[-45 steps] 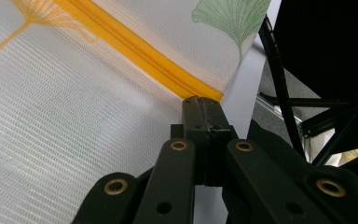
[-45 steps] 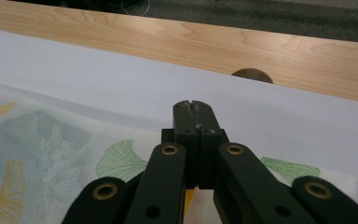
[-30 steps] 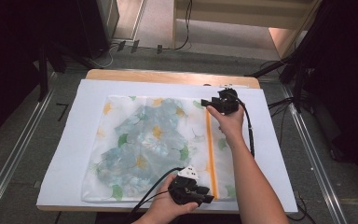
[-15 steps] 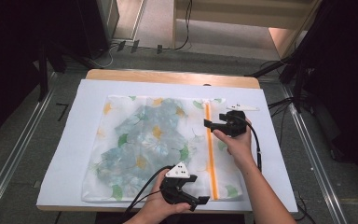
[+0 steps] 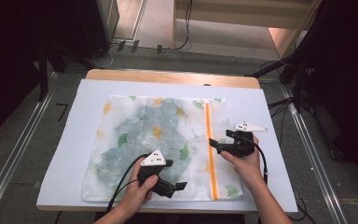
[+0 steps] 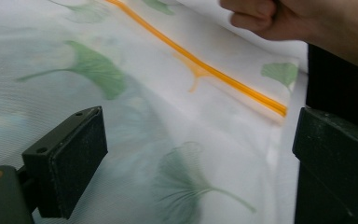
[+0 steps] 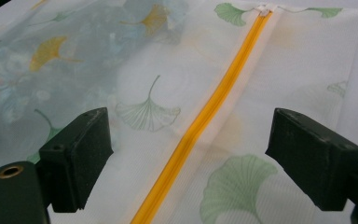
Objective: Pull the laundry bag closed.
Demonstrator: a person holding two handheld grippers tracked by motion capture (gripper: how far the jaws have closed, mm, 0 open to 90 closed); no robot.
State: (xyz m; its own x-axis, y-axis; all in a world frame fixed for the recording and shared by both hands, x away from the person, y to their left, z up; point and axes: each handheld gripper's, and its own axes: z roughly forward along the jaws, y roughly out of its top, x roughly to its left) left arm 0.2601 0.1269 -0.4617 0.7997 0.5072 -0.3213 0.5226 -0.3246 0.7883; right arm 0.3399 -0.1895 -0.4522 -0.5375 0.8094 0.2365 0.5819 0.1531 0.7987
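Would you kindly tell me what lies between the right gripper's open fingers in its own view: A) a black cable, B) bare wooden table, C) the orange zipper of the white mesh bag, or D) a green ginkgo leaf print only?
C: in the right gripper view the orange zipper of the white leaf-printed mesh bag runs up between the right gripper's spread fingers.

We see the left gripper (image 5: 179,187) low in the frame's centre, its jaws spread wide and pointing right, gripped by the left hand (image 5: 139,190). The right gripper (image 5: 213,143) sits right of centre, jaws parted, pointing left, in the right hand (image 5: 243,161).
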